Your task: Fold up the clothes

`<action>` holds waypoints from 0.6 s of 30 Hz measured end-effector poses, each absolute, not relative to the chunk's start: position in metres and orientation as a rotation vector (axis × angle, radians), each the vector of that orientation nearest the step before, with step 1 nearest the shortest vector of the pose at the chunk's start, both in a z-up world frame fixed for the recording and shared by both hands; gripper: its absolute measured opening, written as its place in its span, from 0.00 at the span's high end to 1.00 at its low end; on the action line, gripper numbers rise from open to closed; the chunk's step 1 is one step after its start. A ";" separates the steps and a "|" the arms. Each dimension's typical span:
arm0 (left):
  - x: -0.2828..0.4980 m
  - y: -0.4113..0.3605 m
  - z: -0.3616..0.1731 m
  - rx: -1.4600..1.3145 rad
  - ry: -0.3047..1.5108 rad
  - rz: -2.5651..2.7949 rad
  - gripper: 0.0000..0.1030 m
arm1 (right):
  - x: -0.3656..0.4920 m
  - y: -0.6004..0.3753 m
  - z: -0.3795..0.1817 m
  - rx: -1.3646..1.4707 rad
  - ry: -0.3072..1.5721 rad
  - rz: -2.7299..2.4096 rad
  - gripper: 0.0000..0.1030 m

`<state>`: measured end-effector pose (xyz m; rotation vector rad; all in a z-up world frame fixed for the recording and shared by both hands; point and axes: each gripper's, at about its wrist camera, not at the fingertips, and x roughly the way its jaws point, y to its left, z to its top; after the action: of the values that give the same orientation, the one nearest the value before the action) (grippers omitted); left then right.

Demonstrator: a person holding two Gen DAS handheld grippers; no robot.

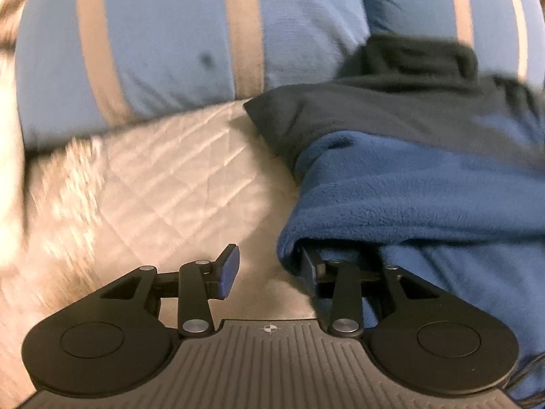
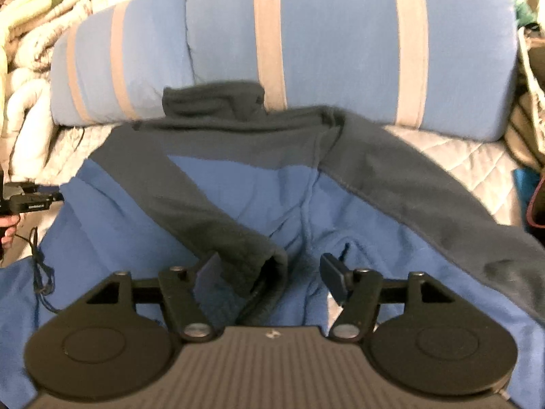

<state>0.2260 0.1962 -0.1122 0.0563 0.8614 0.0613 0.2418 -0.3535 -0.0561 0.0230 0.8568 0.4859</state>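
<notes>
A blue fleece jacket (image 2: 238, 184) with a dark grey yoke lies flat on the bed, its collar (image 2: 211, 100) toward the pillows. One grey sleeve (image 2: 211, 218) is folded diagonally across the body. Its cuff (image 2: 272, 264) lies between the spread fingers of my right gripper (image 2: 271, 272), which is open and not pressing on it. The other grey sleeve (image 2: 442, 211) stretches out to the right. My left gripper (image 1: 269, 271) is at the jacket's left edge (image 1: 374, 218). It stands open over bare quilt, with a fleece fold draped over its right finger (image 1: 308, 272).
Two blue pillows with beige stripes (image 2: 340, 44) lean at the head of the bed. The pale quilted bedspread (image 1: 163, 177) shows left of the jacket. A crumpled white duvet (image 2: 30, 68) is piled far left, and clutter (image 2: 531, 129) stands at the right edge. A hand (image 2: 8, 231) holds the left gripper (image 2: 30, 202).
</notes>
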 end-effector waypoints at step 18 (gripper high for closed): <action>0.212 0.196 -0.116 -0.095 0.961 0.045 0.93 | 0.181 -0.403 -0.016 0.099 0.734 0.444 0.22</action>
<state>0.2121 0.1962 -0.1160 -0.0945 0.9613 0.0453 0.1812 -0.4034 -0.0155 0.0993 0.7340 0.4439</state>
